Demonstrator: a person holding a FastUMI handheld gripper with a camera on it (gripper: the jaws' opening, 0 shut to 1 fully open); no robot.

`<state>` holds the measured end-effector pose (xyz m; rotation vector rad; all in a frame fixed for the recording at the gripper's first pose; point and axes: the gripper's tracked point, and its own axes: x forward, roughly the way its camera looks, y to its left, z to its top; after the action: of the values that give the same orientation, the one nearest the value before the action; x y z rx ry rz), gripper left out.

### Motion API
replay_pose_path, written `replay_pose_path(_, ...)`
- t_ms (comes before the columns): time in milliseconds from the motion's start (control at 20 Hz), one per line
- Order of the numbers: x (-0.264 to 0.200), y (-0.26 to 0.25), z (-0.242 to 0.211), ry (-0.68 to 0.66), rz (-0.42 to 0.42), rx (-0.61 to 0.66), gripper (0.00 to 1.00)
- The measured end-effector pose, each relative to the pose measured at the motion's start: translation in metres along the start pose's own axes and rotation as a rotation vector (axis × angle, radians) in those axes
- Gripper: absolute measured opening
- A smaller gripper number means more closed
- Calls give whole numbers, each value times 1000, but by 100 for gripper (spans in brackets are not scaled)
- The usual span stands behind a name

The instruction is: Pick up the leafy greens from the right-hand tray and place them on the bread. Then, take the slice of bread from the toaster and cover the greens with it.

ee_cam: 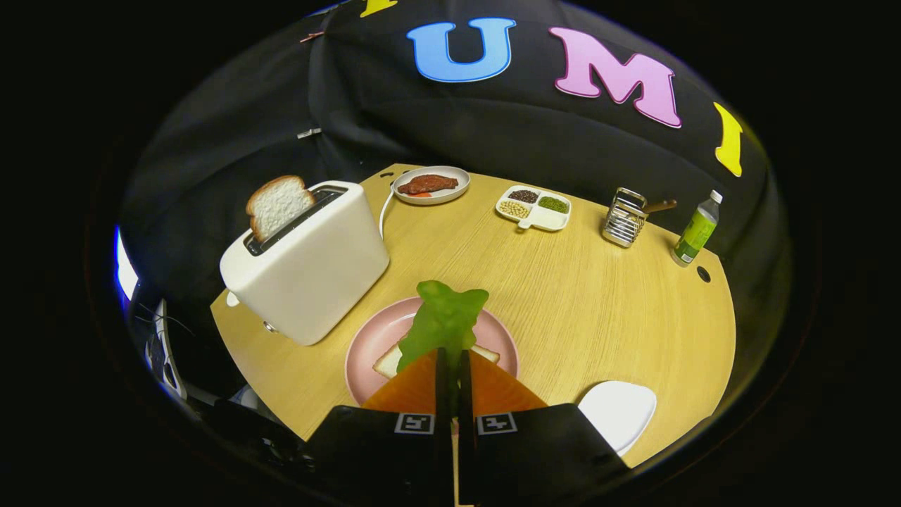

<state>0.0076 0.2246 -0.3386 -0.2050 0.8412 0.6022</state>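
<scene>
1. The gripper (450,355) has its two fingers drawn almost together, pinching the leafy greens (443,320) by their lower end — the leaf stands up just ahead of the fingertips.
2. Directly under and beyond the fingers lies a pink plate (366,345) with a slice of bread (388,362) on it; the bread peeks out on both sides of the fingers, and the greens hang above it.
3. At about 4 o'clock from the fingertips, near the table's close edge, sits a white tray (618,412).
4. At 10 o'clock from the plate, just beside it, stands a white toaster (310,264) with a second slice of bread (278,204) sticking up from its slot.
5. Farther off on the wooden table (598,317), at 12 o'clock, is a round dish (431,184) holding a piece of meat — a cord runs from it toward the toaster.
6. At 1 o'clock, a divided white dish (533,208) holds beans and seeds in separate compartments.
7. At 2 o'clock, a metal rack (624,217) stands near the far edge, and beyond it a green bottle (697,229).
</scene>
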Motion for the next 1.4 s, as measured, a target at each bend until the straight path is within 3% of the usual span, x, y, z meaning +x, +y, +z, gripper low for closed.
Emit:
replay_pose_path(450,35,10,-18,62,-62,-77,12)
replay_pose_path(600,40,19,-22,75,-58,-88,20)
replay_pose_path(800,44,24,-26,84,-61,-86,45)
replay_pose_path(850,45,22,-28,91,-71,-90,56)
replay_pose_path(950,45,22,-32,98,-72,-97,57)
replay_pose_path(1100,39,22,-31,85,-69,-103,71)
replay_pose_path(1150,36,23,-28,74,-62,-100,84)
replay_pose_path(1200,34,26,-25,62,-54,-93,89)
replay_pose_path(1250,30,26,-20,48,-57,-90,99)
replay_pose_path(1400,16,33,4,-17,-52,-93,100)
